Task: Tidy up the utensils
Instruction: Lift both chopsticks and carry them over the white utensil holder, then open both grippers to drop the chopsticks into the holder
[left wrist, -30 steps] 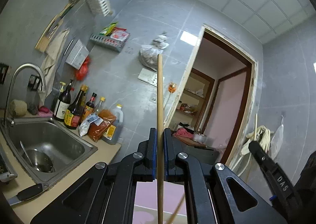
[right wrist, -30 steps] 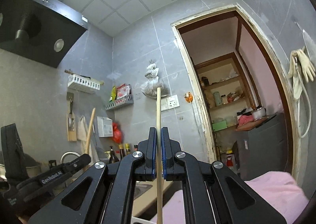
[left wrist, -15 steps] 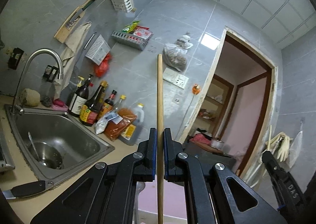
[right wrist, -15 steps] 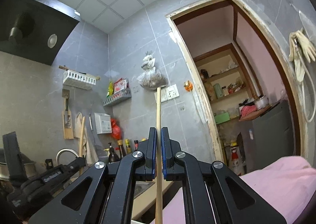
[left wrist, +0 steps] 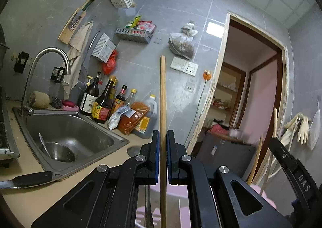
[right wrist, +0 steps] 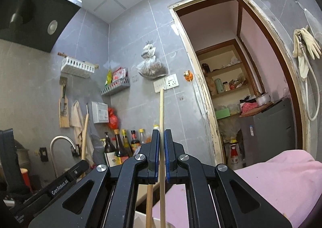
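1. Two grippers show, one per hand, and each is clamped on one wooden chopstick.
2. Left gripper (left wrist: 163,143): its blue-padded jaws are pressed against the sides of the left chopstick (left wrist: 162,95), which runs upright through the middle of the view, rising well past the fingertips and passing down below the jaws out of frame.
3. Right gripper (right wrist: 160,141): its jaws are likewise closed on the right chopstick (right wrist: 161,111), which stands nearly upright between the pads, with its top end in front of the wall switch plate (right wrist: 166,85).
4. One further wooden stick (right wrist: 149,205) shows low in the right wrist view, just left of the held one and below the jaws; what holds it cannot be told.
5. In the left wrist view the right gripper's body shows at the right edge with its chopstick rising from it; in the right wrist view the left gripper's body shows at the lower left with its chopstick standing up above it.
6. One steel sink (left wrist: 96,148) sits left of the left gripper, holding one metal bowl (left wrist: 60,152) with one spoon in it.
7. One knife (left wrist: 30,178) with a black handle lies on the counter in front of the sink.
8. About seven bottles (left wrist: 103,103) stand in a cluster behind the sink, with two bags leaning in front of them.
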